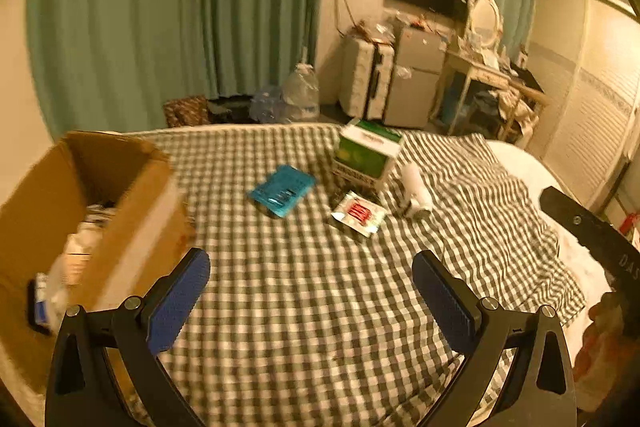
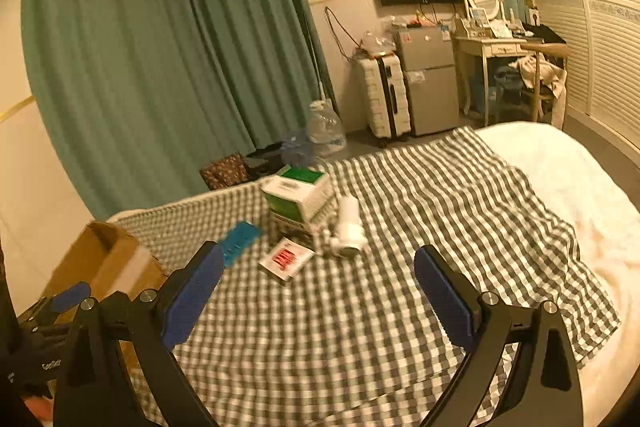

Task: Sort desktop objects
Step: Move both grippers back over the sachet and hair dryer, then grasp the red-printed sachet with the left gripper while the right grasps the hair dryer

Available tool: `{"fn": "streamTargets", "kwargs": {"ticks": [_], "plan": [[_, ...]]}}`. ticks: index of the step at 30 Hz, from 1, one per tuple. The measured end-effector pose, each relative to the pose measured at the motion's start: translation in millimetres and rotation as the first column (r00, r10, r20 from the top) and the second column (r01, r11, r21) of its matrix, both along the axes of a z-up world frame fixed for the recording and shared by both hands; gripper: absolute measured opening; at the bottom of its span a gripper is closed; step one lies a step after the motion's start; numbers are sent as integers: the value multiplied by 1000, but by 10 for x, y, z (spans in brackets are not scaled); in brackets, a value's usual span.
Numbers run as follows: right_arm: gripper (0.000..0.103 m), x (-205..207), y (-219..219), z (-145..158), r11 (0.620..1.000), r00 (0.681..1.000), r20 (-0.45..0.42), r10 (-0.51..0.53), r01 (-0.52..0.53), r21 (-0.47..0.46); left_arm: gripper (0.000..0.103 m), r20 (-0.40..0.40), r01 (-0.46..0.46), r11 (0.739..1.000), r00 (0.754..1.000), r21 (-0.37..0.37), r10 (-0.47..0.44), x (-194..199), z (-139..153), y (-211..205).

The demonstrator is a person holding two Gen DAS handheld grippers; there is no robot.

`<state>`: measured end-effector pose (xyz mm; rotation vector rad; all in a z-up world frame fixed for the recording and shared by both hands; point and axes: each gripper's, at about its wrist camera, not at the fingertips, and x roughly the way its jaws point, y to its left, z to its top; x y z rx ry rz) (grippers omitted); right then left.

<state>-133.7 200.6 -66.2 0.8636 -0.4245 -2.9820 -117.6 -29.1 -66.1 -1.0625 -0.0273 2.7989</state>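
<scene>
Both grippers hang spread and empty over the checked cloth (image 1: 304, 307).

Left gripper (image 1: 311, 293) and right gripper (image 2: 319, 283) grip nothing; mid-frame, the white tube (image 1: 416, 191) lies with its long axis running up-frame, beside the green carton (image 1: 366, 157), red-printed sachet (image 1: 359, 213) and blue packet (image 1: 281, 190).

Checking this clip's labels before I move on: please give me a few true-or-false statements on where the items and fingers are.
1. Both grippers, left gripper and right gripper, are open and empty. True.
2. The flat teal foil packet lies inside the brown cardboard box. False: it lies on the grey-and-white checked cloth.
3. The green-and-white carton stands beside the white plastic bottle. True.
4. The small white sachet with red print is held between fingers. False: it lies on the cloth.
</scene>
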Motion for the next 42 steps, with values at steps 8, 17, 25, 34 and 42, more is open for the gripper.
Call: {"fn": "streamTargets", "kwargs": {"ticks": [8,17,25,34,42], "plan": [[97,-655,167,-580,1000,995,97,16,-15,-7,103,82,2,1000,997,-27,0,-651,-589,428],[97,-1384,174,-955,999,990,137,37,-36,-7,103,153,-20,1000,988,12,18,-1344,-1249,614],[96,-1840,8,-1242,997,981,189,51,-63,55,103,155,0,1000,988,21,-4,-1636,-1554,752],[58,-1949,22,-1420,996,967,243,73,-81,23,83,124,44,999,991,-13,-43,-1736,-1570,818],[44,-1765,36,-1354,996,967,244,78,-88,28,47,180,84,996,980,-3,-82,-1656,-1459,659]]}}
